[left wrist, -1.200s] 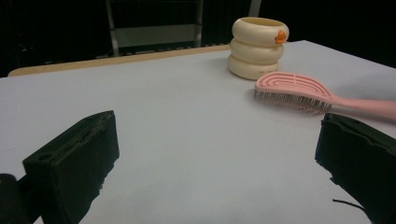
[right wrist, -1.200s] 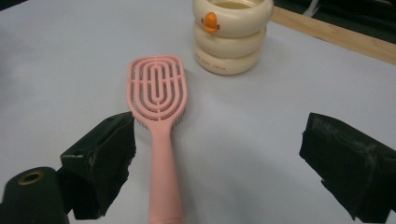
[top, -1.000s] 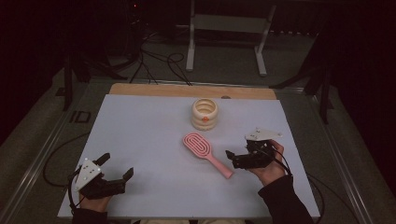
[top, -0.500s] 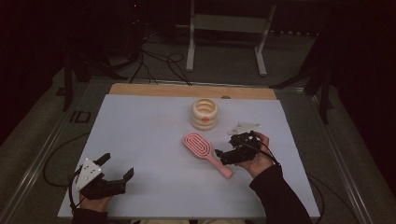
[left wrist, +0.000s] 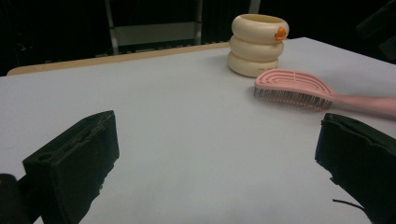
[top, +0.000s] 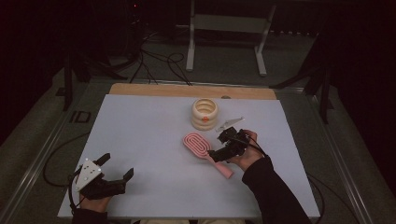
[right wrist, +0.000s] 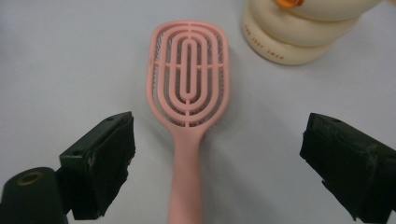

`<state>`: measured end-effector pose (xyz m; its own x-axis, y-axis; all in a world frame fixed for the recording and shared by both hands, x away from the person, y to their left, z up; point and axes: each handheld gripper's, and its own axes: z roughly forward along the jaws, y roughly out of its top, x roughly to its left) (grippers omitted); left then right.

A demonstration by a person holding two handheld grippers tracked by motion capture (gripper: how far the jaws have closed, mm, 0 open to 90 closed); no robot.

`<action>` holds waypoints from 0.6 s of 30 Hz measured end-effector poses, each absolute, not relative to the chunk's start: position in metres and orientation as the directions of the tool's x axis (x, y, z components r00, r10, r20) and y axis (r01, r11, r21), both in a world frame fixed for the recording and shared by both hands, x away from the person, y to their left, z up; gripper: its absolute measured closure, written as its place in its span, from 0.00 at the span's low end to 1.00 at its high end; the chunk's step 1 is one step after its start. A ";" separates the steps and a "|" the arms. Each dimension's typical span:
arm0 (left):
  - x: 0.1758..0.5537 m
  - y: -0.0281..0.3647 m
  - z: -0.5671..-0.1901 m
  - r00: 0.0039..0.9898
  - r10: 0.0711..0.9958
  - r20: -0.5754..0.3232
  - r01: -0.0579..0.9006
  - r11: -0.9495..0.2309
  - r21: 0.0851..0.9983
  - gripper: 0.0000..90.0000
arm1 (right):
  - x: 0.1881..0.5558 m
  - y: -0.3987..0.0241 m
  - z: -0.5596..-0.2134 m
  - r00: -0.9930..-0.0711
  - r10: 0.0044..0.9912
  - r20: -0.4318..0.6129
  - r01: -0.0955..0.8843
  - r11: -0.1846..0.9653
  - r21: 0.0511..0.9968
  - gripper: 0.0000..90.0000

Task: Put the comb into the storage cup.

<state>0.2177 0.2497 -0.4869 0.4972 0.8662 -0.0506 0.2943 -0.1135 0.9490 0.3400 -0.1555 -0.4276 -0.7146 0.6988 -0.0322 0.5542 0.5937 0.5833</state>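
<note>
A white table (top: 140, 135) with a wooden far edge (top: 187, 90) is sitting mid-frame. Beyond it, upper centre, a grey metal stand (top: 227, 35) is standing on dim floor; cables (top: 154, 63) are trailing, and the surroundings are perhaps unlit.

We found one piece of writing: a short line of small dark capital letters printed on the lowest ring of the cream-coloured, three-ringed plastic holder (right wrist: 299, 35). In the right gripper view it ran upside down along the curve of that ring, and the letters were too small and blurred for us to read. The same line appeared as a faint dark streak in the left gripper view (left wrist: 254, 63), equally unreadable.
</note>
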 end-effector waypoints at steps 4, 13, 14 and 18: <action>0.218 0.250 -0.487 0.497 0.866 -0.051 0.295 -0.113 0.949 0.00 | 0.346 -0.148 -0.435 -0.723 0.690 -0.038 0.562 0.619 0.549 0.11; 0.217 0.250 -0.487 0.497 0.866 -0.051 0.294 -0.113 0.949 0.00 | 0.354 -0.137 -0.448 -0.737 0.675 -0.021 0.582 0.651 0.487 0.11; 0.217 0.250 -0.487 0.497 0.866 -0.051 0.294 -0.113 0.949 0.00 | 0.355 -0.136 -0.449 -0.736 0.676 -0.015 0.587 0.649 0.484 0.11; 0.218 0.250 -0.487 0.498 0.866 -0.051 0.295 -0.114 0.949 0.00 | 0.357 -0.133 -0.454 -0.743 0.670 -0.007 0.593 0.662 0.459 0.11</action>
<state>0.2176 0.2499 -0.4870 0.4980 0.8657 -0.0509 0.2948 -0.1138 0.9487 0.3571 -0.1326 -0.4540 -0.7426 0.6697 -0.0068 0.5927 0.6619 0.4588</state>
